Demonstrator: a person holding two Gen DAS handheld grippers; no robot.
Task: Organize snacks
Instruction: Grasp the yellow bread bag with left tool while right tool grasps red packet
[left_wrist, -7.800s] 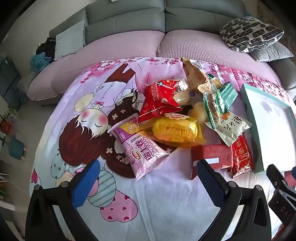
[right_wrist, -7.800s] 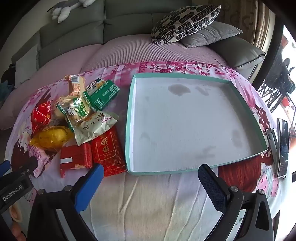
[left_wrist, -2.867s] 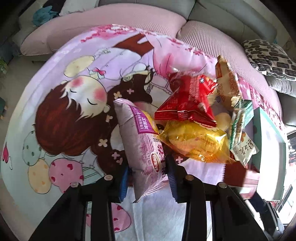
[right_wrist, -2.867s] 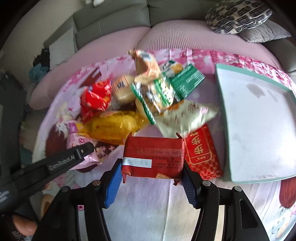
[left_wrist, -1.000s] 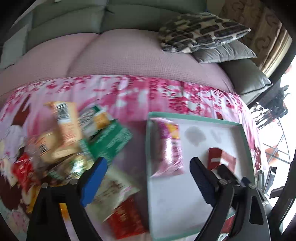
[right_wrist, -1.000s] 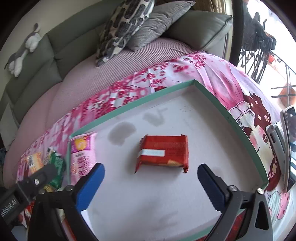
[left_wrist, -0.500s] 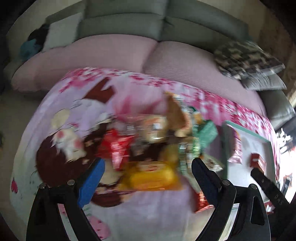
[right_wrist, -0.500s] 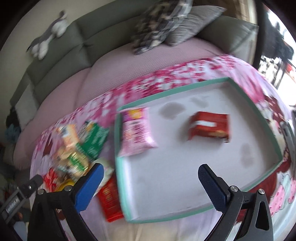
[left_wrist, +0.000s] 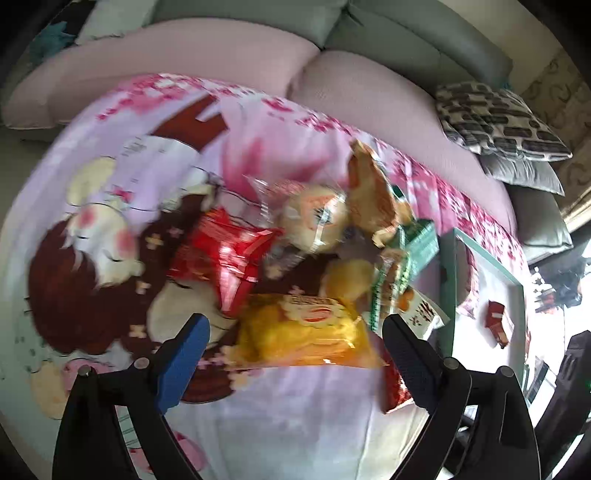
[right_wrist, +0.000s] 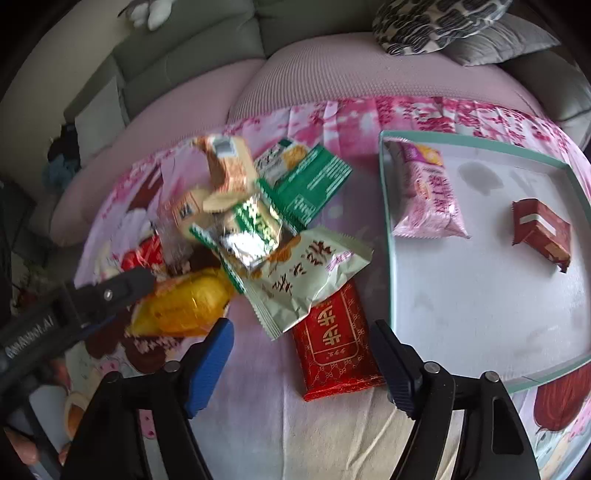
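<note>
A pile of snack packets lies on the cartoon-print cloth. My left gripper (left_wrist: 295, 354) is open and empty, its jaws either side of the yellow packet (left_wrist: 303, 334), which also shows in the right wrist view (right_wrist: 184, 304). My right gripper (right_wrist: 303, 363) is open and empty, its jaws either side of the flat red packet (right_wrist: 334, 341). The teal-rimmed white tray (right_wrist: 384, 236) on the right holds a pink packet (right_wrist: 428, 195) and a red box-shaped packet (right_wrist: 541, 232). A pale green packet (right_wrist: 306, 277) and a green box (right_wrist: 310, 184) lie in the pile.
A shiny red packet (left_wrist: 221, 254) and orange-brown packets (left_wrist: 369, 199) lie at the back of the pile. A sofa with pink cushions (right_wrist: 332, 70) and a patterned pillow (left_wrist: 498, 122) is behind. The left gripper's body (right_wrist: 74, 306) reaches in from the left.
Both grippers have left the tray and swung back to the pile. The left one now stands over the yellow packet, the right one over the flat red packet. Both stay open.
</note>
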